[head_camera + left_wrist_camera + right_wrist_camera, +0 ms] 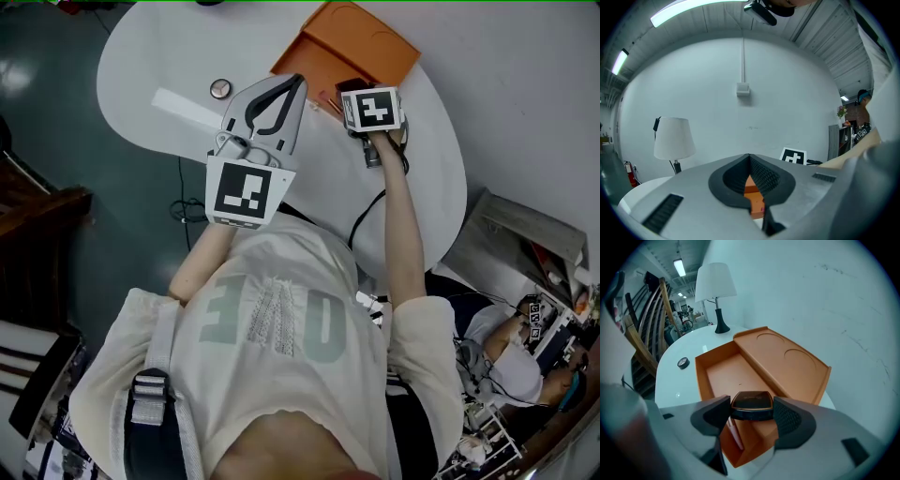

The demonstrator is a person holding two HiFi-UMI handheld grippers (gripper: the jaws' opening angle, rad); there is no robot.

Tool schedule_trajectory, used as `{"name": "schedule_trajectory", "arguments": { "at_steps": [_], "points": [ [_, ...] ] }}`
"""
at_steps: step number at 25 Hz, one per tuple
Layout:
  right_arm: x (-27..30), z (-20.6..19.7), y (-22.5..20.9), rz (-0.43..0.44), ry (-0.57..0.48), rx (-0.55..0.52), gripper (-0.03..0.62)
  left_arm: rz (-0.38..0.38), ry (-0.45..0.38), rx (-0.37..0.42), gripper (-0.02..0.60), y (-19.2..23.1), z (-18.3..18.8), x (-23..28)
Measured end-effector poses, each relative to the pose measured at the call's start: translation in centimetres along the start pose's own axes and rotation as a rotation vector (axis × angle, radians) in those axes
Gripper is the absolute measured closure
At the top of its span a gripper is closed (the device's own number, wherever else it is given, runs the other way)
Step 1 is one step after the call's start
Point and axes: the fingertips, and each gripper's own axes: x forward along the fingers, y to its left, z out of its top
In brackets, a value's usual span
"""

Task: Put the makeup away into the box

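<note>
near: left gripper (292, 86) held high; jaws together, empty | right gripper (752, 415) clamped on dark compact (751, 401), hovering over orange box (701, 380) | step, judged: lower compact flat onto the bare box floor beside pink stick (734, 433); clear the wall; let go only once it rests

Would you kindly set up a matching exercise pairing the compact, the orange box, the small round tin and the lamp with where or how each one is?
Things:
1. compact
2. box
3. round tin
4. lamp

States:
A. open, lid folded back
B. upright beyond the box, white shade
C. clamped in the right gripper
D. lying on the table beside the box

Pairs: 1-C, 2-A, 3-D, 4-B
</note>
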Motion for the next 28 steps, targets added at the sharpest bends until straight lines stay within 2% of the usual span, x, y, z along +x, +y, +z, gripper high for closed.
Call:
{"name": "schedule_trajectory", "arguments": {
  "at_steps": [4, 8, 13, 19, 23, 24, 25, 28],
  "points": [
    [0.3, 0.7, -0.1, -0.024, -0.02, 0.005, 0.296, 0.0, 0.002, -0.004, 0.575, 0.1, -0.1, 0.0],
    [0.4, 0.9, -0.6, -0.084, -0.036, -0.035, 0.296, 0.0, 0.002, -0.008, 0.575, 0.2, -0.2, 0.1],
    [0.1, 0.8, -0.6, -0.059, -0.049, 0.001, 0.295, -0.005, 0.004, -0.005, 0.575, 0.2, -0.2, 0.3],
    [-1.2, 2.0, -0.7, -0.061, -0.103, -0.011, 0.296, -0.01, -0.001, -0.004, 0.575, -0.3, 0.0, 0.6],
    [-3.3, 4.2, -0.4, -0.038, -0.207, -0.003, 0.296, -0.01, -0.007, 0.001, 0.575, -0.4, 0.2, 0.6],
    [-4.3, 5.1, -0.2, -0.025, -0.259, 0.013, 0.312, -0.009, -0.008, 0.001, 0.575, -0.3, 0.3, 0.6],
    [-5.5, 6.0, -0.1, -0.013, -0.319, 0.036, 0.358, -0.007, -0.01, 0.002, 0.575, -0.3, 0.3, 0.6],
    [-10.0, 8.7, -0.2, -0.006, -0.511, 0.091, 0.537, 0.001, -0.017, 0.006, 0.575, -0.1, 0.6, 0.5]
  ]
}}
